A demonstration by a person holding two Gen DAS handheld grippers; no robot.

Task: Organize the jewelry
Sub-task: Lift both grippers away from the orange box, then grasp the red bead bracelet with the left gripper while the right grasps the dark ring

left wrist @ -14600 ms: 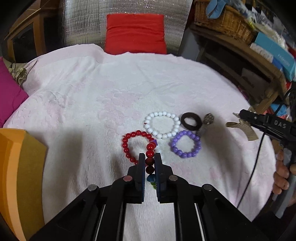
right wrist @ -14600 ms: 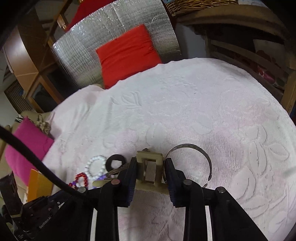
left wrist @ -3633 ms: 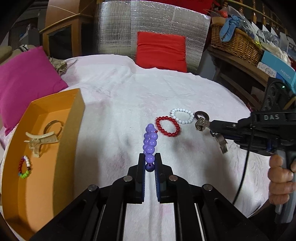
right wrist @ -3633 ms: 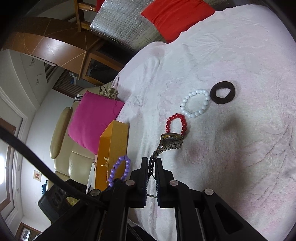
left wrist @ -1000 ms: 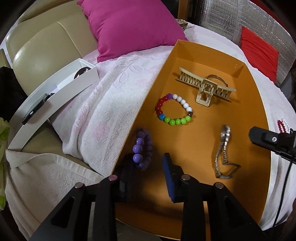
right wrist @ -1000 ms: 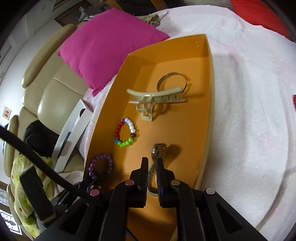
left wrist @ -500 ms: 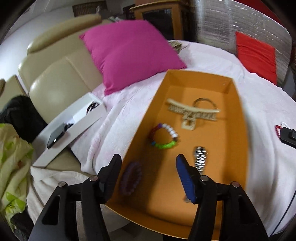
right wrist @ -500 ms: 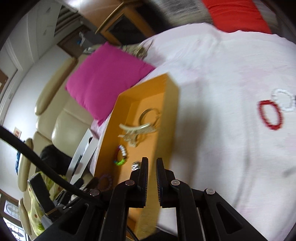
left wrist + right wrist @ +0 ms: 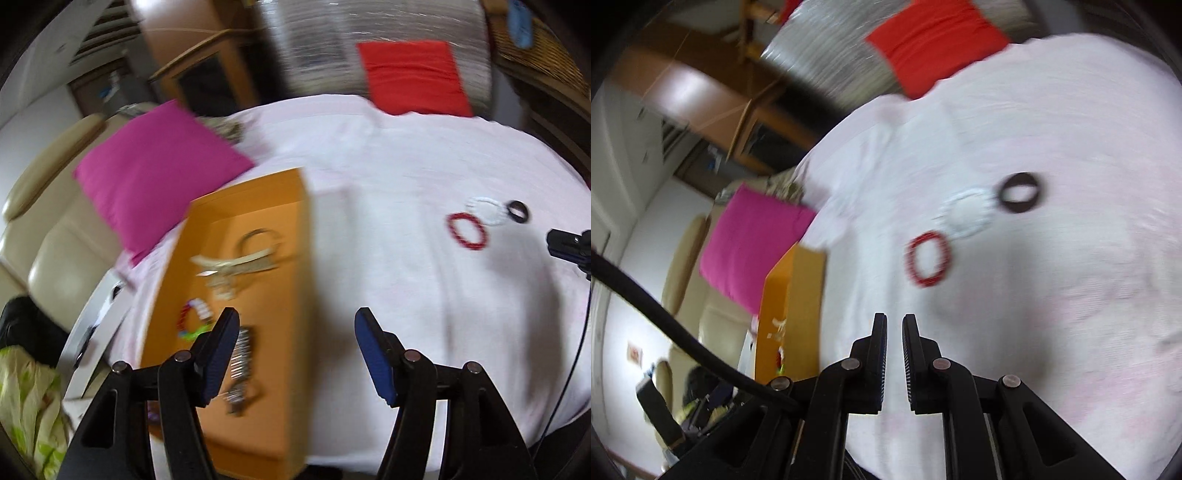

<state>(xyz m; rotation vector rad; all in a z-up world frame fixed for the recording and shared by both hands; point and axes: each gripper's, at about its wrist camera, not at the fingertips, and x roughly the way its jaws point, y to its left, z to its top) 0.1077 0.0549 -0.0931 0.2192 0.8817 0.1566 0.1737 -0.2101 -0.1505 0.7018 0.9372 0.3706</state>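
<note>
My left gripper (image 9: 297, 325) hangs above the orange tray's (image 9: 295, 406) right wall, its jaws opening with nothing between them. Inside the tray lie a beige hair claw (image 9: 236, 264), a metal ring (image 9: 258, 236), a multicoloured bead bracelet (image 9: 194, 319) and a silver watch (image 9: 240, 363). On the white cloth (image 9: 388, 266) at the right rest a red bead bracelet (image 9: 466, 232), a white bead bracelet (image 9: 485, 210) and a black ring (image 9: 517, 211). My right gripper (image 9: 894, 321) is shut and empty, a short way in front of the red bracelet (image 9: 928, 257), white bracelet (image 9: 967, 214) and black ring (image 9: 1019, 192).
A magenta cushion (image 9: 155, 166) lies left of the tray, on a beige sofa (image 9: 44, 258). A red cushion (image 9: 413, 77) leans on silver foil at the back. A white box (image 9: 92, 325) and green cloth (image 9: 26, 406) sit at the lower left. A black cable (image 9: 665, 325) crosses the right wrist view.
Both grippers swung right, away from the tray toward the cloth. The left jaws widened, leaving the purple bracelet in the tray. The watch stays in the tray; the right jaws stay shut.
</note>
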